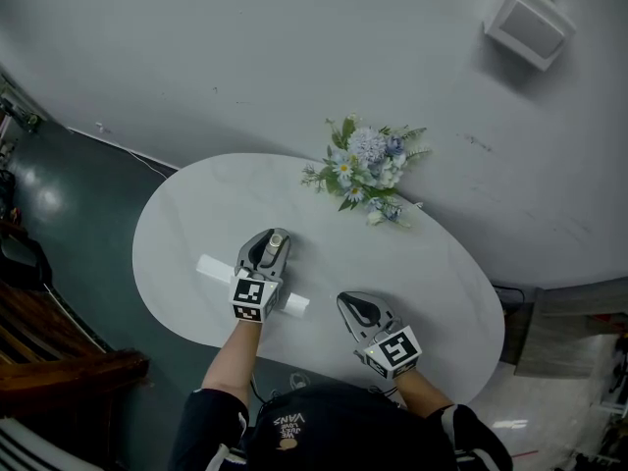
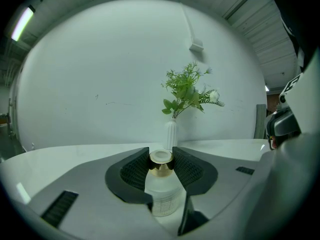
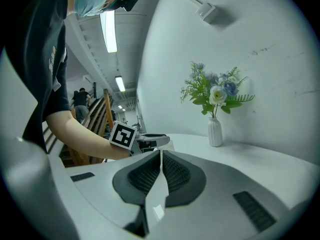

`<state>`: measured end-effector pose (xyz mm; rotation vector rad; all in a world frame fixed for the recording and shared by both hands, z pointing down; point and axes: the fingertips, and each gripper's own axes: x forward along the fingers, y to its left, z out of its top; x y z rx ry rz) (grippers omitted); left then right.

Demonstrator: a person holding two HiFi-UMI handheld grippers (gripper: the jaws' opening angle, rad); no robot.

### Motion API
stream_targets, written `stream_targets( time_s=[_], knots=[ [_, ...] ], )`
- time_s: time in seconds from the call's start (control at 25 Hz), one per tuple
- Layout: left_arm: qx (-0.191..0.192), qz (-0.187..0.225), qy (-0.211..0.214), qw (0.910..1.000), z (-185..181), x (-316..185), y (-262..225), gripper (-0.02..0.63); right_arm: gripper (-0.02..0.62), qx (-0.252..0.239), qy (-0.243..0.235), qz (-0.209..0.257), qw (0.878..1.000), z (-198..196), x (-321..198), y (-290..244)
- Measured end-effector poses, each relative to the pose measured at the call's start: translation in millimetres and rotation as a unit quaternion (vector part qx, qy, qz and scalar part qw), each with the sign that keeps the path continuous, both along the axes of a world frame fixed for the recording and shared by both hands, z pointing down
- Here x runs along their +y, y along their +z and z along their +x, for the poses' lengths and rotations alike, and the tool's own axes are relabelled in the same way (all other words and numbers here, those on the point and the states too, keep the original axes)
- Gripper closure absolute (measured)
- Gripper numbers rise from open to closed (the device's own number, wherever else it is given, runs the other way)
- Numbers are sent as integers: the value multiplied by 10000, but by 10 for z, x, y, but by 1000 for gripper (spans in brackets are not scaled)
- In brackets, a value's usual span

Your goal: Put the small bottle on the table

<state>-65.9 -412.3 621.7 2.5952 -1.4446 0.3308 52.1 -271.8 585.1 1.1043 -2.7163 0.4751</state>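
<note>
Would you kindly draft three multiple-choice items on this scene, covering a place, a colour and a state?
1. Where does the vase of flowers stand? A on the floor; B at the table's far edge; C between the claws.
2. The small bottle's cap is: A red; B gold; C black.
3. The right claw is: A shut, empty; B wide open; C shut on the bottle.
Key: B, it stands by the wall; B, it gleams gold in the left claw; A, its jaws meet on nothing.

A white oval bench (image 1: 186,234) stands against a pale grey wall (image 1: 245,57) (a small white box (image 1: 530,27) is mounted on it). The floor (image 1: 78,194) is dark and glossy, with brown wooden furniture (image 1: 59,361) at left.
</note>
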Motion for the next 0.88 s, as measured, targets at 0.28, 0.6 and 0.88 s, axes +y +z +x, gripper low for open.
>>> stream_targets(
  time_s=[0.28, 0.6, 0.88],
  knots=[
    [-55, -23, 0, 10000, 0, 18, 51, 443, 545, -10, 52, 15, 10000, 16, 13, 8],
    [-187, 94, 69, 9998, 13, 39, 51, 443, 545, -24, 80, 74, 9999, 15, 30, -53],
    [-100, 163, 301, 9994, 13, 120, -59, 389, 545, 5, 26, 179, 9998, -31, 61, -128]
  ],
)
